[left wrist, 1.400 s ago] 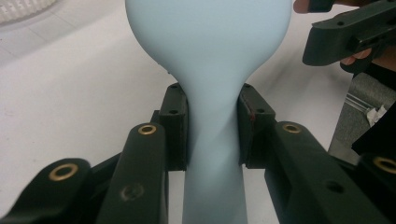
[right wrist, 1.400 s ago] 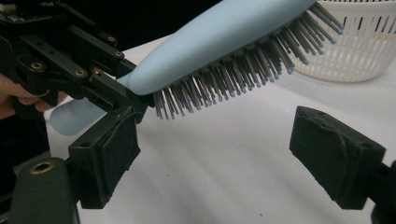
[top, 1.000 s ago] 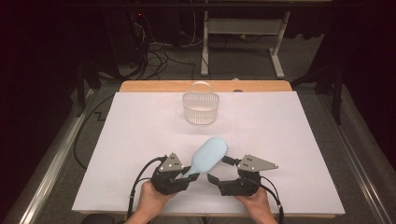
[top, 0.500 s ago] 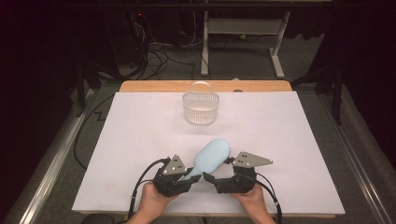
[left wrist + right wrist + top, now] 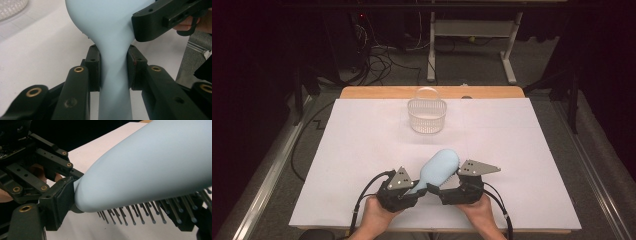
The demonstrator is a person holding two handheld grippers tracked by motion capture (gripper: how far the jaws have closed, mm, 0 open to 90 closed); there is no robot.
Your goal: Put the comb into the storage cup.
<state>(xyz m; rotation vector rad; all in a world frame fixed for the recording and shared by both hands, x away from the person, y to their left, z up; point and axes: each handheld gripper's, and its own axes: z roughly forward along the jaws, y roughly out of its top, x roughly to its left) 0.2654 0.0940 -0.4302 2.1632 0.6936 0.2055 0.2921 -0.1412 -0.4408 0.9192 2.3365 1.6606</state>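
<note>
High view: pale-blue plastic hairbrush [image 5: 439,169] now lifted between both grippers — handover under way.
Left gripper [image 5: 113,67]: clamped on handle.
Right gripper [image 5: 120,212]: jaws around head — grip unclear.

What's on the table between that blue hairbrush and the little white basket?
Nothing: in the high view, only bare white table cover separates the hairbrush from the basket.

Pale blue hairbrush [image 5: 439,167]: smooth oval head, narrow neck, straight handle, same blue throughout. Back faces up; thin metal bristles with ball tips point down toward white sheet [image 5: 362,150]. Lies diagonal, head toward table's far right, handle toward near edge. Position: near table's front edge, about mid-width. Whether bristles touch sheet, cannot tell.
</note>
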